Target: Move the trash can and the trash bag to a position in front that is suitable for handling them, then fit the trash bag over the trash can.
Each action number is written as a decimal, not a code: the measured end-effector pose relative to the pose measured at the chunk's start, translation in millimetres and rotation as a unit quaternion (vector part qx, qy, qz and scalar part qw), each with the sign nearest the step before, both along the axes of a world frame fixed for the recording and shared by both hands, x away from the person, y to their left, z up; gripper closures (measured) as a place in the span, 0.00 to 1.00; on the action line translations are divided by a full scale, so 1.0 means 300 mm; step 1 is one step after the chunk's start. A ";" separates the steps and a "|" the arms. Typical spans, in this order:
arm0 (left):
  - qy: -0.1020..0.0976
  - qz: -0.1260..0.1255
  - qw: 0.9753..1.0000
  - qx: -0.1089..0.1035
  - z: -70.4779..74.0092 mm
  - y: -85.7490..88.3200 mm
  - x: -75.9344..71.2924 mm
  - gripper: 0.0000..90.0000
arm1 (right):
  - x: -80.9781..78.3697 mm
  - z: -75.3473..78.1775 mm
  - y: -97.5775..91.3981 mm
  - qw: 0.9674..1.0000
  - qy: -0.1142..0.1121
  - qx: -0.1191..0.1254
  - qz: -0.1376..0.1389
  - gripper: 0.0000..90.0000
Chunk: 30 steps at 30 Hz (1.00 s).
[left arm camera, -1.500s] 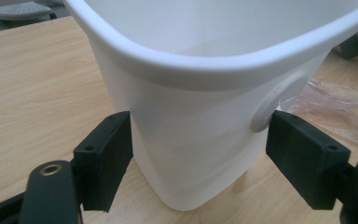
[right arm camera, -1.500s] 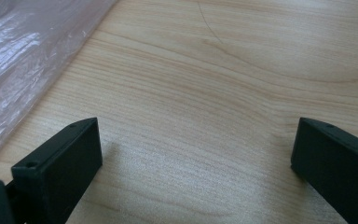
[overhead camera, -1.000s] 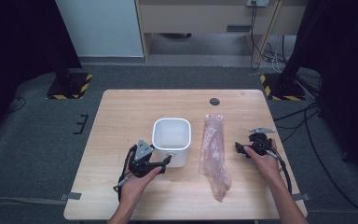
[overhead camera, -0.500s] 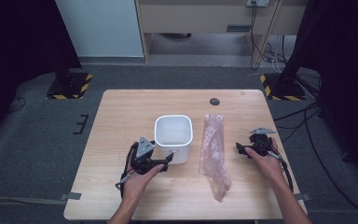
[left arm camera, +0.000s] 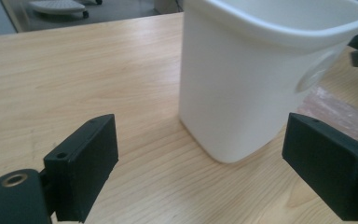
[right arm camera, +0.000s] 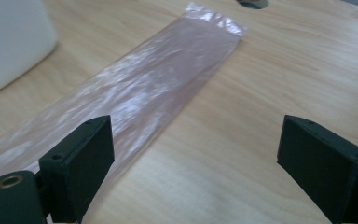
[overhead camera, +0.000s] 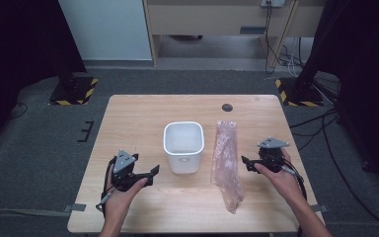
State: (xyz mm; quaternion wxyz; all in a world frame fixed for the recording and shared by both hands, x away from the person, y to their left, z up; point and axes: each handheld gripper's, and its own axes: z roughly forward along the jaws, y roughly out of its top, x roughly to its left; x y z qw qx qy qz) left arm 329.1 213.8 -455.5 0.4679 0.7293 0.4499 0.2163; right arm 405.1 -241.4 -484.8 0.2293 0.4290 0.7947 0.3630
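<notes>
Your left gripper (overhead camera: 150, 174) sits just left of the white bin (overhead camera: 183, 146), its fingers (left arm camera: 81, 165) released and just widened, nothing between them. Your right gripper (overhead camera: 246, 163), fingers spread though narrowing slightly, hovers empty beside the pink bag (overhead camera: 225, 160) lying flat on the counter (overhead camera: 128, 118).

The bench (overhead camera: 143, 123) is pale wood with a matt grain. The bin (overhead camera: 183, 146) is smooth white plastic, faintly glossy. The bag (overhead camera: 225, 160) is thin, crinkled, shiny pinkish film. Each gripper (left arm camera: 200, 172) has matt black plastic jaws.

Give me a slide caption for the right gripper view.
Open right tool hovers over the table beside a flat pinkish plastic bag.
</notes>
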 end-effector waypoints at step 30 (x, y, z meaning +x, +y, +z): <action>0.014 0.014 0.999 0.037 -0.046 0.005 0.007 0.11 | -0.208 -0.058 0.221 0.990 0.045 -0.046 0.122 0.15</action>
